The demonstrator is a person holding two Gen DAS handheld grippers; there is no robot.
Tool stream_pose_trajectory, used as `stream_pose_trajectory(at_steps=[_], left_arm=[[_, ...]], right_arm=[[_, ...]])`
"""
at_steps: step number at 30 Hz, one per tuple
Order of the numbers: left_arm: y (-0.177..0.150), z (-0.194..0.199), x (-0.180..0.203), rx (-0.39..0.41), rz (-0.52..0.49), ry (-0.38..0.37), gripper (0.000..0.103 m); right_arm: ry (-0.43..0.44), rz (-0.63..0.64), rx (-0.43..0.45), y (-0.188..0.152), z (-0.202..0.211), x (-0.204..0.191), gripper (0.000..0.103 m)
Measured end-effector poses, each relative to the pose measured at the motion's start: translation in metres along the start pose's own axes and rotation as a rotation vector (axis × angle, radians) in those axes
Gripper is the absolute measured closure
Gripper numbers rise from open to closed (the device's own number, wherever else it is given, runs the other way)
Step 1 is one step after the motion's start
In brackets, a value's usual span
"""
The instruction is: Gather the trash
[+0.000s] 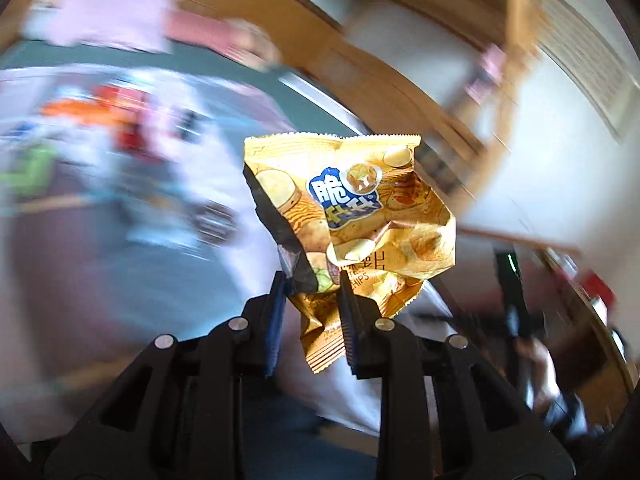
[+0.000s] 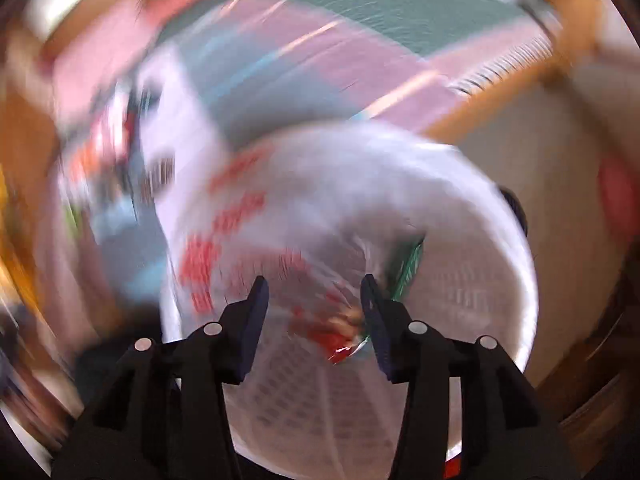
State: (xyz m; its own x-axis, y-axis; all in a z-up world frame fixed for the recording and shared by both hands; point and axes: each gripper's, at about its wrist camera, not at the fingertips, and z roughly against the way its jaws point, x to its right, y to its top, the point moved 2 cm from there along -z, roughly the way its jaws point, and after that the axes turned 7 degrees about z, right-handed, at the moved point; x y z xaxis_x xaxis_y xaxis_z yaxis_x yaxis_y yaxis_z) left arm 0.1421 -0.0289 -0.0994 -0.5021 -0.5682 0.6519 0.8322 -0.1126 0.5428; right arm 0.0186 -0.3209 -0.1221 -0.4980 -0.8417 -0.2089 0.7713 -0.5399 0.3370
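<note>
Left gripper (image 1: 312,284) clenched on yellow chip bag (image 1: 352,216) at lower corner: light, crinkly, slippery foil. Right gripper (image 2: 314,292) released above white basket (image 2: 480,280).

From my remote seat I read white Chinese characters on a blue badge on the yellow chip bag (image 1: 360,216) standing up from between my left jaws, the first looking like 脆, the rest too crumpled to be sure of. Just above the right jaw the letters "HIPS" show, the end of a word whose start is hidden. Below my right jaws, red marks on the white plastic bag (image 2: 248,216) are too blurred to read.
</note>
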Motion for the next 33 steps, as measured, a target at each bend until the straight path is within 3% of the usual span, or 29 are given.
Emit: stream_pose_trajectory(at_steps=[3,4,5,6,7,10,13,16,17,22,24,26,28,30,33], left_arm=[[-0.024,-0.046,0.042,-0.150,-0.074,-0.105,0.076],[-0.031,-0.059,0.052,-0.191,-0.093,-0.124,0.069],[-0.040,-0.075,0.062,-0.235,-0.117,-0.139,0.043],[-0.046,-0.086,0.069,-0.258,-0.129,-0.132,0.030],[-0.050,-0.095,0.071,-0.268,-0.133,-0.114,0.023],[-0.045,-0.099,0.064,-0.274,-0.125,-0.040,0.021],[-0.016,-0.064,0.039,-0.137,-0.096,0.050,0.010],[0.026,-0.016,-0.012,0.021,-0.056,0.259,0.009],[0.040,0.004,-0.035,0.074,-0.028,0.359,0.009],[0.081,0.101,-0.157,0.351,0.200,0.777,0.009],[0.078,0.126,-0.189,0.393,0.304,0.831,0.009],[0.074,0.148,-0.214,0.410,0.431,0.878,0.009],[0.068,0.166,-0.220,0.458,0.492,0.903,0.009],[0.058,0.182,-0.216,0.507,0.500,0.956,0.009],[0.043,0.204,-0.205,0.555,0.462,0.984,0.007]], right_arm=[[-0.034,-0.156,0.215,0.008,0.052,0.033,0.044],[-0.047,-0.177,0.269,0.010,0.064,0.040,0.042],[-0.057,-0.201,0.337,0.010,0.080,0.046,0.037],[-0.061,-0.222,0.395,0.010,0.094,0.049,0.031],[-0.062,-0.236,0.435,0.011,0.101,0.054,0.028],[-0.054,-0.222,0.536,0.019,0.118,0.051,0.020],[-0.056,-0.136,0.564,0.029,0.118,0.024,0.016],[0.045,-0.038,0.531,0.041,0.100,-0.029,0.016],[0.084,-0.007,0.513,0.046,0.091,-0.048,0.016],[0.299,0.236,0.363,0.059,0.024,-0.202,0.016],[0.351,0.308,0.307,0.061,-0.005,-0.263,0.016],[0.441,0.351,0.184,0.060,-0.043,-0.327,0.016],[0.516,0.363,0.026,0.054,-0.090,-0.390,0.018],[0.486,0.358,-0.059,0.050,-0.136,-0.434,0.023],[0.362,0.370,-0.128,0.044,-0.195,-0.476,0.034]])
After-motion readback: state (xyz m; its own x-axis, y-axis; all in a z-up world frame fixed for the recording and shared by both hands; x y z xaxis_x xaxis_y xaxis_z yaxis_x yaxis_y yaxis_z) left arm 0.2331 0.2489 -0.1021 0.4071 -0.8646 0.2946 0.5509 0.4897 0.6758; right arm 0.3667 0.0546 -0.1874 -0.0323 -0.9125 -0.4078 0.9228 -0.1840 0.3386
